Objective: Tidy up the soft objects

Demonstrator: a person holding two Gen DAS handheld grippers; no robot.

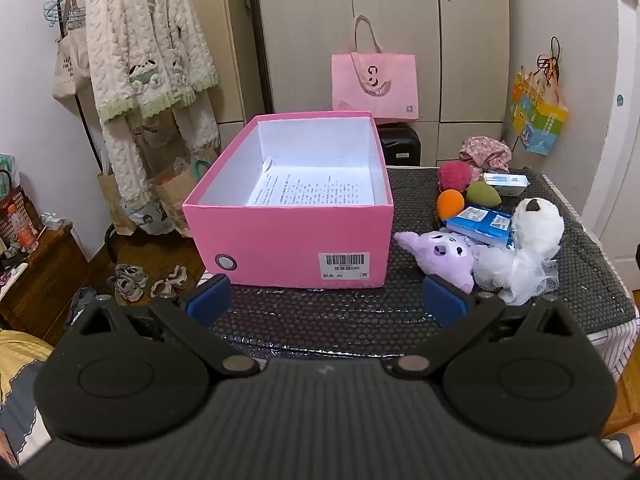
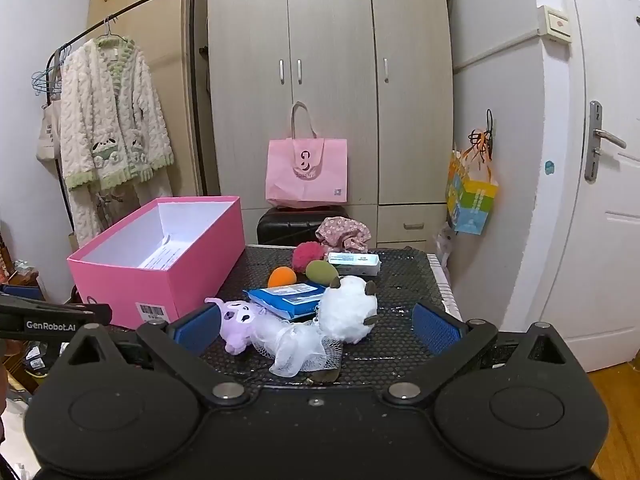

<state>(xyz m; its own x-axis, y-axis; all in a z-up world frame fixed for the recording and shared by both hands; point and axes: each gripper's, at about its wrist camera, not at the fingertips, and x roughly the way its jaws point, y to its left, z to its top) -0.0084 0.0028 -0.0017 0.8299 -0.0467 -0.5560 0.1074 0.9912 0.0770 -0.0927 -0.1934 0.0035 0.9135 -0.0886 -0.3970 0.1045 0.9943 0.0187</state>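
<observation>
We hold the left gripper [image 1: 326, 300] with its jaws spread as wide as they go, nothing between the blue pads, hovering over the near edge of the black mesh mat [image 1: 592, 288]. Straight ahead of it, just past the pads, stands the pink box [image 1: 288, 236], open at the top, with a printed sheet [image 1: 316, 192] lying on its white floor. Ahead and to the right of that gripper lies the pile of soft things.

Our right gripper [image 2: 316, 328] is likewise fully open and empty. Between its fingers, just ahead, lie the purple plush [image 2: 238, 322] and the white plush [image 2: 350, 312], touching each other, with a white net frill [image 2: 300, 350] trailing from them toward us. Just beyond them rests a blue packet [image 2: 288, 298]; farther ahead sit an orange ball [image 2: 282, 277], a green egg-shaped sponge [image 2: 321, 271], a magenta pom-pom [image 2: 308, 255], a white carton [image 2: 354, 263] and a floral cloth [image 2: 344, 234] at the mat's far edge. The pink box stands ahead and to the left of this gripper, well apart from the toys. The left gripper's black arm shows at the far left of the right wrist view.
</observation>
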